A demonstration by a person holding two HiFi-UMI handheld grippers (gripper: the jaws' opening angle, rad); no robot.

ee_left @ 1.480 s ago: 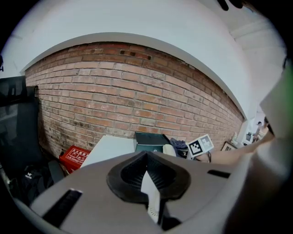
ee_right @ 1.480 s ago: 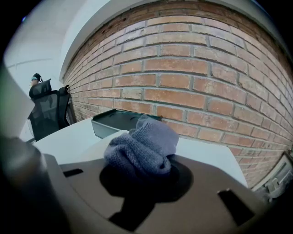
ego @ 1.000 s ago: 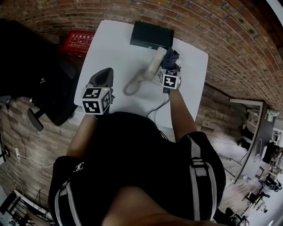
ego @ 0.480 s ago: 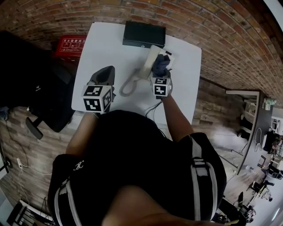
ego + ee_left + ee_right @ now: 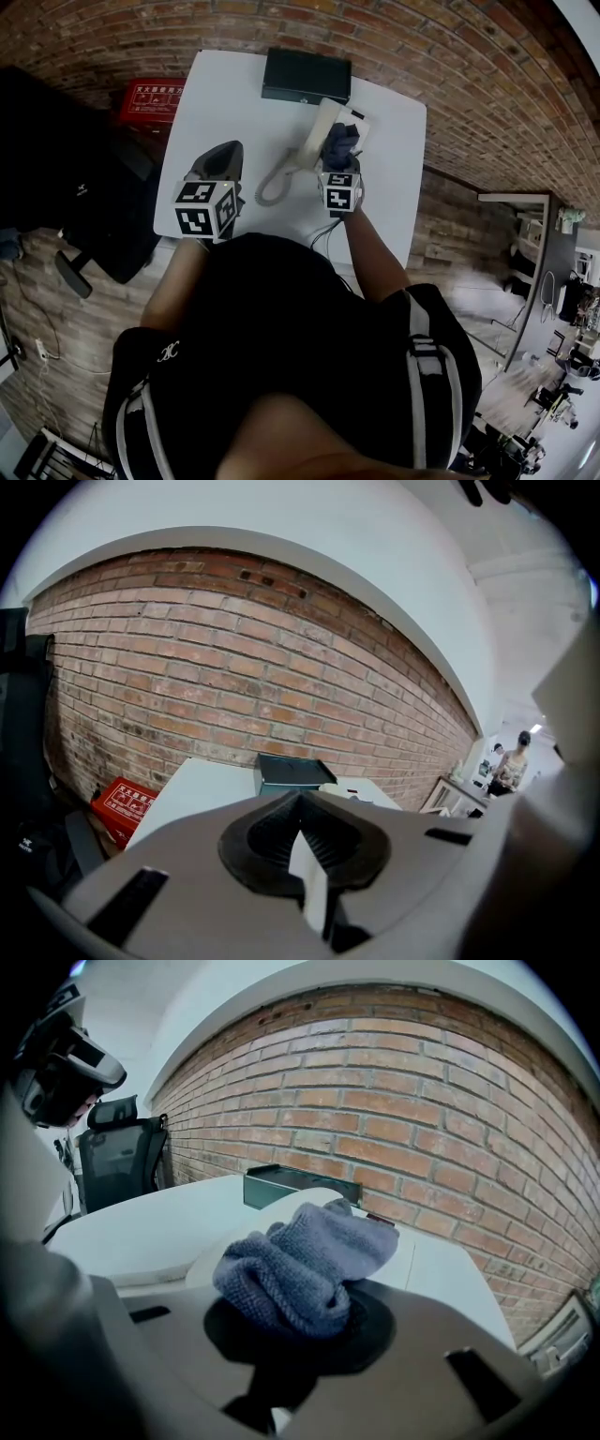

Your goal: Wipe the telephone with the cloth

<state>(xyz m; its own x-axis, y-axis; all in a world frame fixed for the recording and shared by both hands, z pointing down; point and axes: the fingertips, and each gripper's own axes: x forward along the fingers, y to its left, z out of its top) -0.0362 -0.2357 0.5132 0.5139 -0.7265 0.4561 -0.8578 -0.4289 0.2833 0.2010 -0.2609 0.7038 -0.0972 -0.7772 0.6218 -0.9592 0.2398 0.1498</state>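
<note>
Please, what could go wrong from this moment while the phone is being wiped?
1. The left hand-held gripper hovers shut away from the telephone, so nothing steadies it; a firm wipe may slide it across the table.
2. The cloth in the right hand-held gripper is at the handset; a push could knock it loose and drag the coiled cord.

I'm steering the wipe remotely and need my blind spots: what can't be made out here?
- Whether the cloth touches the telephone: right gripper view, the bunched cloth itself blocks it; head view, the right gripper covers it.
- The telephone's keys: head view, too small, partly under the cloth.
- Print on the red box: head view, too small.
</note>
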